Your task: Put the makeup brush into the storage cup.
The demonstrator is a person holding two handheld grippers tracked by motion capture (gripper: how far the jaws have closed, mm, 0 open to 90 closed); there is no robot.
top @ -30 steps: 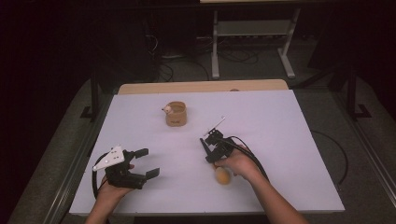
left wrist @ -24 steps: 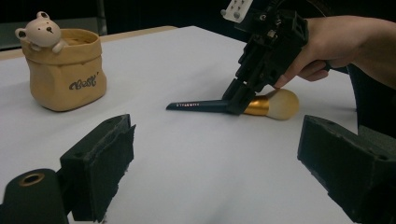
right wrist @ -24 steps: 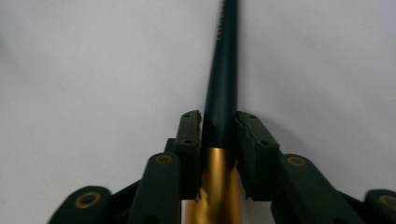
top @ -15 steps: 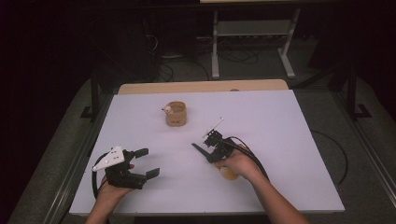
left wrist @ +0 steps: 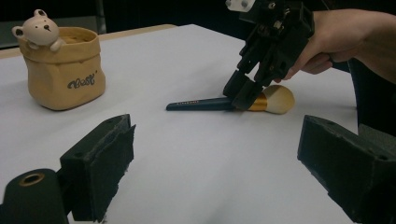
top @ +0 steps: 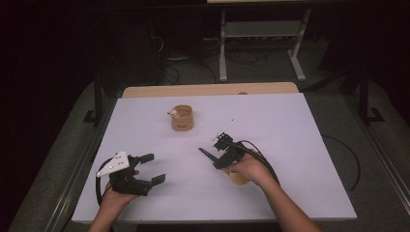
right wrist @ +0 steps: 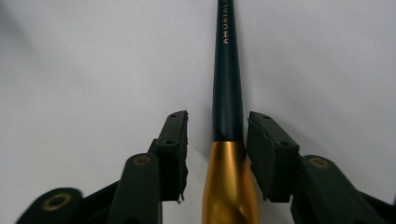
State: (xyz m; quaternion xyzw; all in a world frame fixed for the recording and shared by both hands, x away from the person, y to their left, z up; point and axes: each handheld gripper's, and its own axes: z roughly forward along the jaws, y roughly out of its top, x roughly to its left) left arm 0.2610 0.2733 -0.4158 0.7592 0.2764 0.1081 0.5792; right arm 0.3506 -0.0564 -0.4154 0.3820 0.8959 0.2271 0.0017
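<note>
A makeup brush [left wrist: 205, 104] with a dark handle, gold ferrule and beige bristles lies flat on the white table [top: 290, 145]. My right gripper [top: 218, 162] is lowered over it, open, with one jaw on each side where handle meets ferrule [right wrist: 227, 93]; the left jaw stands slightly off it. From the left gripper view, the right gripper [left wrist: 238, 93] points down onto the brush. My left gripper [top: 153, 168] rests at the front left, wide open and empty [left wrist: 215, 154]. A tan pouch-shaped holder [top: 182, 118] with a small bear on its rim [left wrist: 63, 70] stands upright at mid-table.
A wooden strip [top: 208, 90] runs along the table's far edge. A metal stand [top: 261, 43] and cables sit on the dark floor behind. The right gripper's cable [top: 263, 162] loops across the table beside the hand.
My right gripper has come down and shifted left over the brush, so its jaws now straddle it and the hand covers most of the bristles. The left gripper has not moved.
</note>
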